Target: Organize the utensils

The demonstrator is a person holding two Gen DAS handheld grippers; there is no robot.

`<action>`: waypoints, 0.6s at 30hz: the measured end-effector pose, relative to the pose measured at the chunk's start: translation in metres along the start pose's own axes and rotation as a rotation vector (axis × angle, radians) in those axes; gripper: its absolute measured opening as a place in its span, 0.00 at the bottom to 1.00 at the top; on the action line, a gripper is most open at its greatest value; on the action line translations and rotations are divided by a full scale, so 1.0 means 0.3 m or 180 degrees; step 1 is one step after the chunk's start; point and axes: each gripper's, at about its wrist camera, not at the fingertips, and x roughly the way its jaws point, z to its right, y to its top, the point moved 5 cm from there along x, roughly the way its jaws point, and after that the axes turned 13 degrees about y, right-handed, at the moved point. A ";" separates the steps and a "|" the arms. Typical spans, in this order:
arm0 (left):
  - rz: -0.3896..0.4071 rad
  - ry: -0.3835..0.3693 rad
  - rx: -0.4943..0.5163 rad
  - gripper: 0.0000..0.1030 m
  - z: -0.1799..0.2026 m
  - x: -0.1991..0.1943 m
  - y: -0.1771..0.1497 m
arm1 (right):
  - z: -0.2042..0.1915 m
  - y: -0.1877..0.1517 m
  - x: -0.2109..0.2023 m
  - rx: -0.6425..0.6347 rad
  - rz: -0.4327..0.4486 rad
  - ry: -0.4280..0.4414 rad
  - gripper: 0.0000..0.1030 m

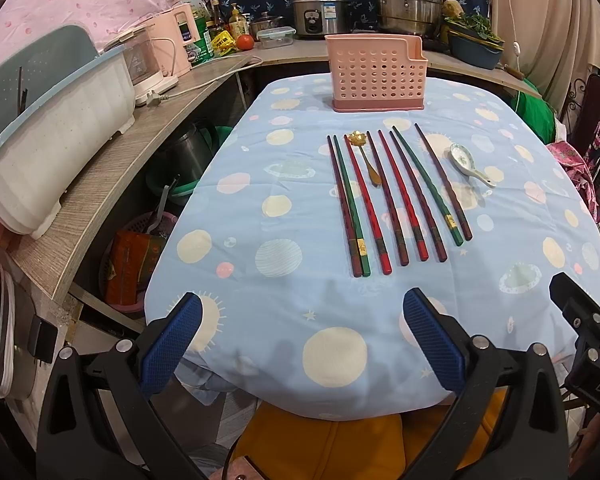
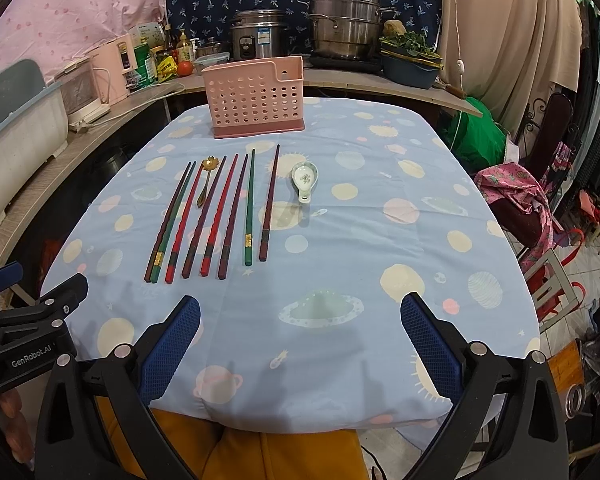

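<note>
Several red, green and dark chopsticks [image 1: 396,196] [image 2: 216,212] lie side by side on the table with a blue patterned cloth [image 1: 284,216] [image 2: 360,216]. A small gold spoon [image 1: 364,156] [image 2: 207,178] lies among them. A white ceramic spoon [image 1: 469,163] [image 2: 305,178] lies to their right. A pink perforated utensil holder [image 1: 376,74] [image 2: 256,98] stands upright at the table's far end. My left gripper [image 1: 302,312] and right gripper [image 2: 300,312] are both open and empty, hovering over the near edge of the table, short of the chopsticks.
A wooden counter [image 1: 112,168] runs along the left and back with a white dish rack [image 1: 56,136], pink appliances, bottles, a rice cooker [image 1: 320,8] and steel pots [image 2: 346,24]. Chairs and clothes [image 2: 520,192] stand right of the table.
</note>
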 end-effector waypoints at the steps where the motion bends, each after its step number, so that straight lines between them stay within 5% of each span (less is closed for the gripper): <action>1: -0.0009 0.0005 0.0001 0.93 0.009 -0.004 -0.001 | 0.000 0.000 0.000 0.0000 -0.0004 0.0002 0.94; 18: 0.0001 0.0011 0.0003 0.93 0.014 -0.002 -0.004 | 0.000 -0.002 -0.001 0.0000 -0.0005 0.0005 0.94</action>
